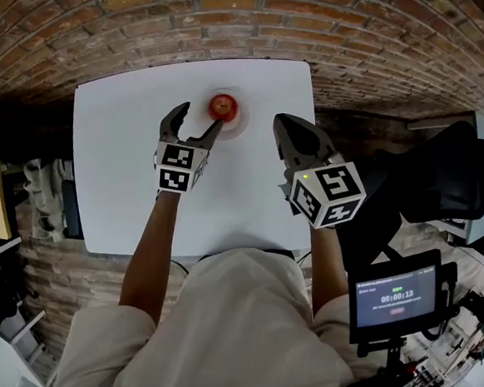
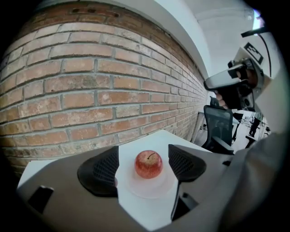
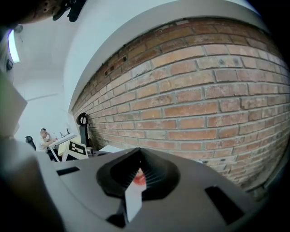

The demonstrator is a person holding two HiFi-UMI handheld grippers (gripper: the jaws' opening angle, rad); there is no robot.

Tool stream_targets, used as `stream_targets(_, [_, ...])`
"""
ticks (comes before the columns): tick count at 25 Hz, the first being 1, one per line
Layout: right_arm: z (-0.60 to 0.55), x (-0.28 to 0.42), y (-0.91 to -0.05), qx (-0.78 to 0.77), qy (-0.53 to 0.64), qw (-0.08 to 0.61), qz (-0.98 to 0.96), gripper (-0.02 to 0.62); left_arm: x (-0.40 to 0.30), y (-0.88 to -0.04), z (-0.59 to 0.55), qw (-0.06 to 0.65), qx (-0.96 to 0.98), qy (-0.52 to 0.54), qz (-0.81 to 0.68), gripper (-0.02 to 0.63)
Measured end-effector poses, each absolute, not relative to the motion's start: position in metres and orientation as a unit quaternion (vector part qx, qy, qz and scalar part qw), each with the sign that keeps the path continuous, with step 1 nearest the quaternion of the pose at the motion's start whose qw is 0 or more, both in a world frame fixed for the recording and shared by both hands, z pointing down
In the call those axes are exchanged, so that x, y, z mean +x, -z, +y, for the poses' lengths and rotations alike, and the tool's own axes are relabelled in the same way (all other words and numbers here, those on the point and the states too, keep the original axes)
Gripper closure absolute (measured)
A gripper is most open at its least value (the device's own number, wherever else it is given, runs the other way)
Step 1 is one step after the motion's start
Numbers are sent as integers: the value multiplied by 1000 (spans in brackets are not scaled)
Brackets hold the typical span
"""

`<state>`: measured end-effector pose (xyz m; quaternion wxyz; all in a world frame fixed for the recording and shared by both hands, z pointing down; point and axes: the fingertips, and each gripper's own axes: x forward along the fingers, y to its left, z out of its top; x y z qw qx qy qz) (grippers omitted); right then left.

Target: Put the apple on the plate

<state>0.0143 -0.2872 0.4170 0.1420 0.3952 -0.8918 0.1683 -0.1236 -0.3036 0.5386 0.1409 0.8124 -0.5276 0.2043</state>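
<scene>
A red apple (image 1: 223, 106) sits upright on a pale round plate (image 1: 240, 122) near the far edge of the white table (image 1: 118, 179). My left gripper (image 1: 192, 127) is open just short of the plate, its right jaw tip close to the apple. In the left gripper view the apple (image 2: 148, 164) and the plate (image 2: 149, 191) lie ahead between the spread jaws, untouched. My right gripper (image 1: 290, 134) hovers to the right of the plate with its jaws together. In the right gripper view only a sliver of the apple (image 3: 140, 178) shows through the right gripper's (image 3: 137, 174) thin gap.
A brick wall (image 1: 239, 21) runs right behind the table's far edge. A black office chair (image 1: 443, 179) stands to the right of the table, with a timer screen (image 1: 396, 302) below it. Shelves and clutter (image 1: 41, 198) stand off the table's left edge.
</scene>
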Motion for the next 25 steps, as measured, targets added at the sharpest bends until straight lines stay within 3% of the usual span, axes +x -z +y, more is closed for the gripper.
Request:
stream_targets(12, [-262, 14, -373, 385, -139, 110, -906, 592, -126, -457, -272, 68, 808, -151, -566, 343])
stream_targets(25, [-229, 11, -322, 373, -85, 84, -920, 591, -116, -372, -228, -5, 815, -90, -572, 393])
